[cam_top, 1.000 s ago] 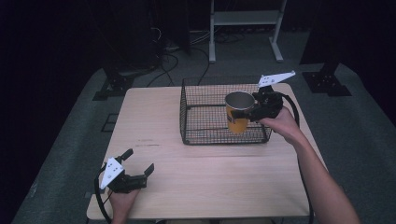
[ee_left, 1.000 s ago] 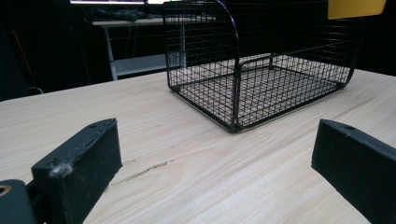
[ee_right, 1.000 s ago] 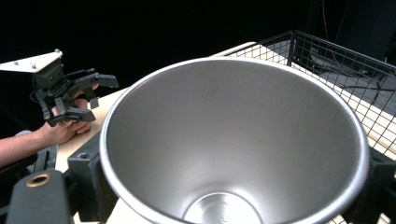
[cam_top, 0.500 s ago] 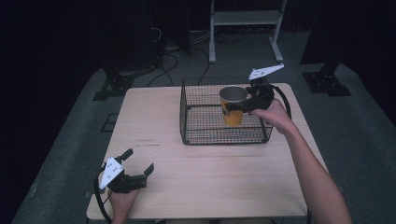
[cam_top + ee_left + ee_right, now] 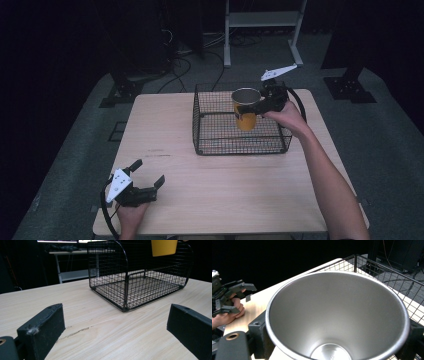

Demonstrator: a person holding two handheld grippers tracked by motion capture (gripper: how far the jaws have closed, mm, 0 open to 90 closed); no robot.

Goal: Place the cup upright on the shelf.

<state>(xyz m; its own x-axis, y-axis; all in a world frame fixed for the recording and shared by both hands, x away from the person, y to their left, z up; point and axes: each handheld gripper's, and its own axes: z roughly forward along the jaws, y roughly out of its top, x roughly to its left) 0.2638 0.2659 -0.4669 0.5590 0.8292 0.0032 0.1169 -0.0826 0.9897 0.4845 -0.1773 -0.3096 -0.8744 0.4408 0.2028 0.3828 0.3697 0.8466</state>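
The wire basket (image 5: 240, 132) stands on the far right part of the desk (image 5: 225, 190), open at the top; its mesh walls block any approach from the sides. The yellow cup (image 5: 246, 109), clamped in the right tongs (image 5: 256, 107), hangs over the basket's far right portion and takes up room there. The basket's near left floor lies bare. The left tongs (image 5: 145, 175) rest at the desk's near left corner, jaws spread, with bare desk between them and the basket.
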